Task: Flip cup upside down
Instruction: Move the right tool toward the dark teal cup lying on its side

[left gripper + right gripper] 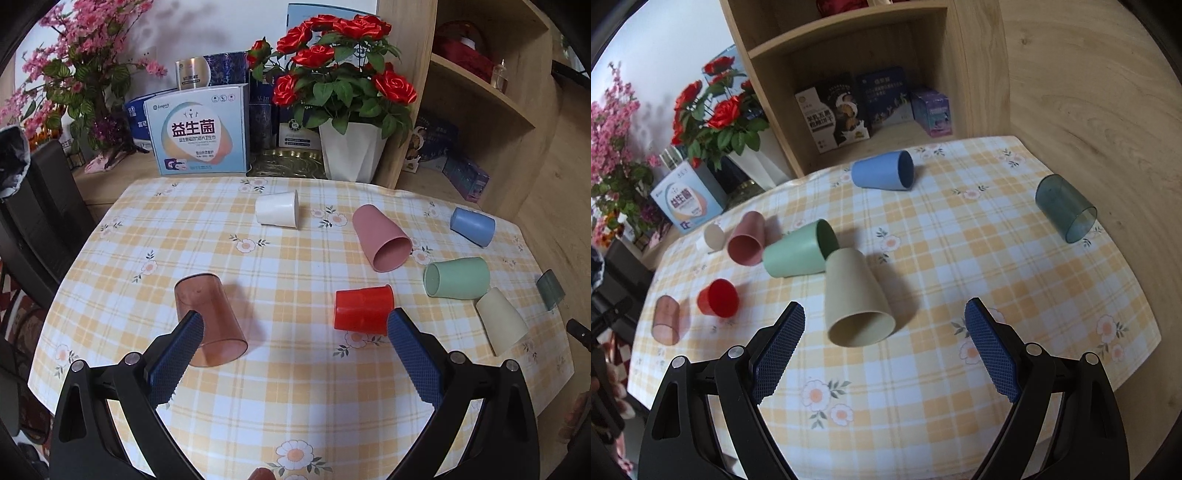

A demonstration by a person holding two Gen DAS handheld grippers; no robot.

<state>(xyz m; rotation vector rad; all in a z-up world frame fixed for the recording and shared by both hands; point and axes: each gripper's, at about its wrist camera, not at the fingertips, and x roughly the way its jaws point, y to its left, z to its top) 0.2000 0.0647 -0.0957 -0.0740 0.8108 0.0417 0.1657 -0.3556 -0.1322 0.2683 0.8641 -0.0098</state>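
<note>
Several cups lie on their sides on the checked tablecloth [295,387]. In the left wrist view I see a clear brown cup [210,321], a red cup [364,308], white [277,213], pink [380,238], green [458,277], blue [472,226], cream [502,321] and dark teal [550,290] cups. My left gripper [293,325] is open and empty, between the brown and red cups. My right gripper [884,317] is open and empty, its jaws on either side of the cream cup [857,299], whose mouth faces me. The teal cup [1065,208] lies far right.
A white pot of red roses [351,155], a printed box [201,136] and pink flowers [85,74] stand behind the table. A wooden shelf unit [849,74] with boxes borders the table's back right. A dark chair [37,221] stands at the left.
</note>
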